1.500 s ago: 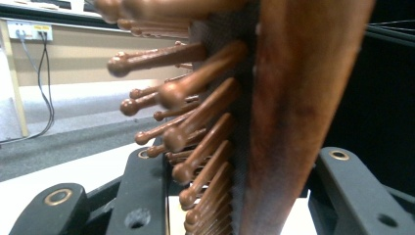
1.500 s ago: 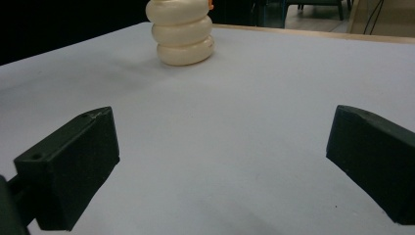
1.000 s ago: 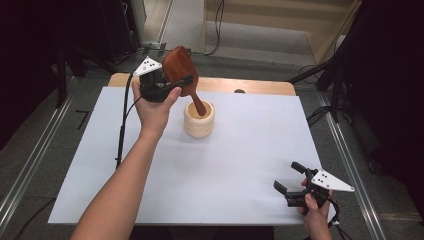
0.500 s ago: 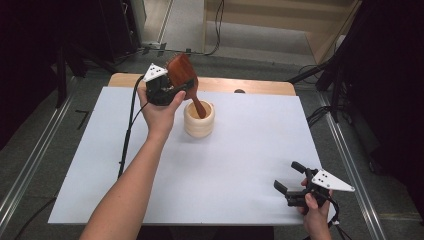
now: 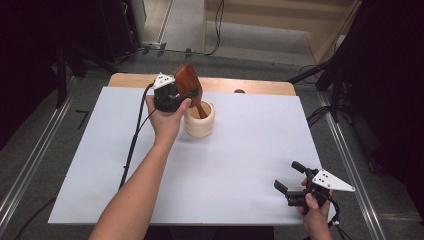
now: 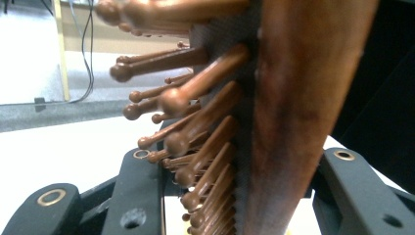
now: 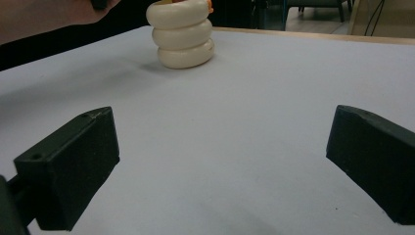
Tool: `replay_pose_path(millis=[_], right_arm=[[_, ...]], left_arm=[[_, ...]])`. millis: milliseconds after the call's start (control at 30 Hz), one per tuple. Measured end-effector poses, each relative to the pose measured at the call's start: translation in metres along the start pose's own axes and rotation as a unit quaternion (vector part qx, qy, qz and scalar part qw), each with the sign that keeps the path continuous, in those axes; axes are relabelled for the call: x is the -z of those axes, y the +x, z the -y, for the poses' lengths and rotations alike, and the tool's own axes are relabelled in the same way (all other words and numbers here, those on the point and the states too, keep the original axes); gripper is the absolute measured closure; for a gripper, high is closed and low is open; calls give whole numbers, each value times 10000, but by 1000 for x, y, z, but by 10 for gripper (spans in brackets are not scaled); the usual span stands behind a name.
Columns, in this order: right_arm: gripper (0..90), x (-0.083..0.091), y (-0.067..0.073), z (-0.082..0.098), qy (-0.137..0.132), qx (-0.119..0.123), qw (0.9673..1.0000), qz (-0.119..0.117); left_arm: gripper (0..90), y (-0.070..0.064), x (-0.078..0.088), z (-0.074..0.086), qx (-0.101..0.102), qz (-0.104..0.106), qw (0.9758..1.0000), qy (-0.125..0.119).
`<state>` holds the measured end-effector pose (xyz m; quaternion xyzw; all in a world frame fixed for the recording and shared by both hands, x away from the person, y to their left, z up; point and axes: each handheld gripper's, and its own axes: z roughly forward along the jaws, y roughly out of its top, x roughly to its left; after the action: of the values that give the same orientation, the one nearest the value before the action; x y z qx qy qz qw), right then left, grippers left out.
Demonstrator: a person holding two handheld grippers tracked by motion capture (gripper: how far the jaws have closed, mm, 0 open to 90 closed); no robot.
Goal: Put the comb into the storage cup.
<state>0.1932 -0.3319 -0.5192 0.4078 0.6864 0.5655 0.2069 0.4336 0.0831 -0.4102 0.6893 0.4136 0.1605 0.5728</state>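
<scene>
Left hand-held gripper (image 5: 181, 93) clamps hairbrush (image 5: 188, 82); right hand-held gripper (image 5: 289, 176) wide open, empty.

The reddish-brown wooden paddle hairbrush (image 5: 189, 84) has a glossy russet back with darker streaks; in the left gripper view its brown round-tipped wooden pins (image 6: 195, 93) stand out of a dark grey cushion. The cream-coloured ribbed cup of three stacked rings (image 5: 199, 121) is plain ivory, with a spot of orange at its rim in the right gripper view. The flat white sheet covering the table (image 5: 240, 150) is unpatterned, over a pale tan wooden tabletop edge (image 5: 260, 86). Both matte black two-jaw grippers, left (image 5: 176, 96) and right (image 5: 290, 176), carry light grey triangular plates dotted black; brass-coloured rivets mark the left jaws.
</scene>
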Motion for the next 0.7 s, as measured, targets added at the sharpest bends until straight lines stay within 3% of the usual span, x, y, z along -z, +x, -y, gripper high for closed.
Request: replay_pose_path(millis=[333,600,700], right_arm=[[0,0,0,0,1,16,10000,-8],[0,0,0,0,1,15,10000,-2],[0,-1,0,0,8,30,10000,-1]], left_arm=[[539,1,-8,13,184,24,9998,108],[532,8,-9,18,390,12,9992,56],[510,10,-8,19,413,-95,9991,55]])
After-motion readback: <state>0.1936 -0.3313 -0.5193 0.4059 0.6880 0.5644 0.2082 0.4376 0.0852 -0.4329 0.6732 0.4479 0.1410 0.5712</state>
